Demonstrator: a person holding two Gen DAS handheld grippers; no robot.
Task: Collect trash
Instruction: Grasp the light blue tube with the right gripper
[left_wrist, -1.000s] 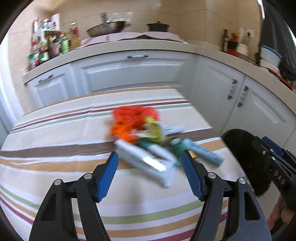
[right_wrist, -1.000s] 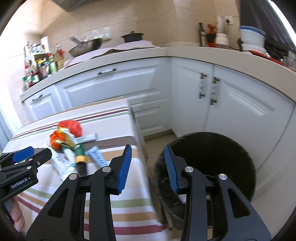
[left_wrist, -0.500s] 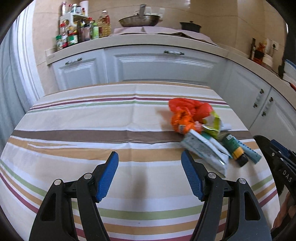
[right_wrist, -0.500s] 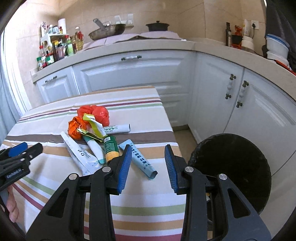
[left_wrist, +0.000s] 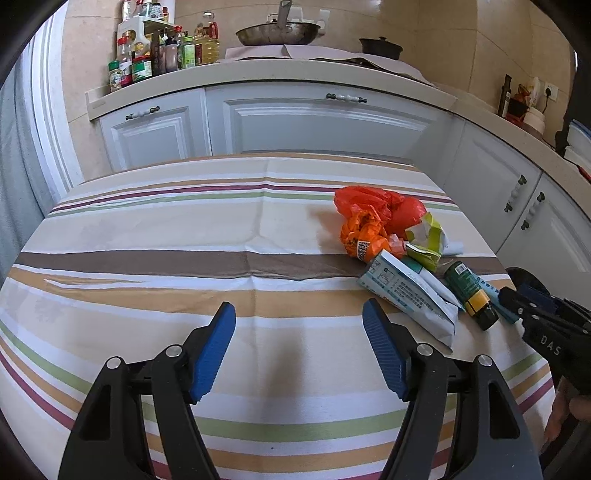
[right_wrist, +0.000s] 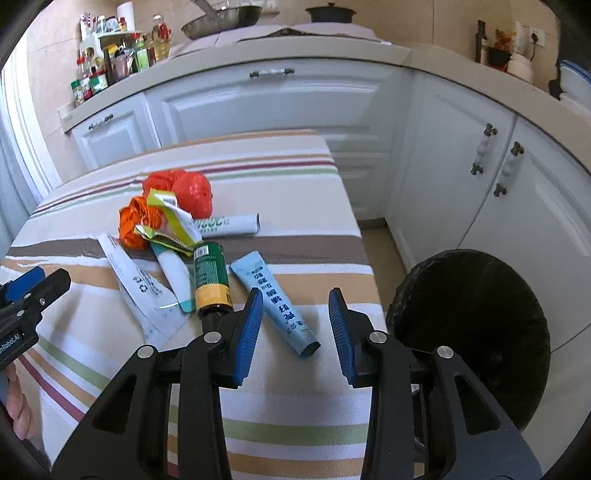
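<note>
Blue-padded fingers of my right gripper (right_wrist: 295, 325) stand open, empty, over the pale-blue squeezed tube (right_wrist: 275, 297), lying nearest the black round bin (right_wrist: 476, 325) at three o'clock; left gripper (left_wrist: 299, 343) fingers open over bare striped cloth.

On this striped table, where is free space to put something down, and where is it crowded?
Free: the striped tablecloth left of the orange bags, out to its left edge, and the strip in front of the left tool. Crowded: the right side, around the green bottle and blue tube.

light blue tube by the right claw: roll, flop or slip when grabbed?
The light blue tube lies flat with a crimped end, so it probably won't roll. It looks soft and partly squeezed, so it may buckle if pinched. Its glossy skin could slip.
</note>
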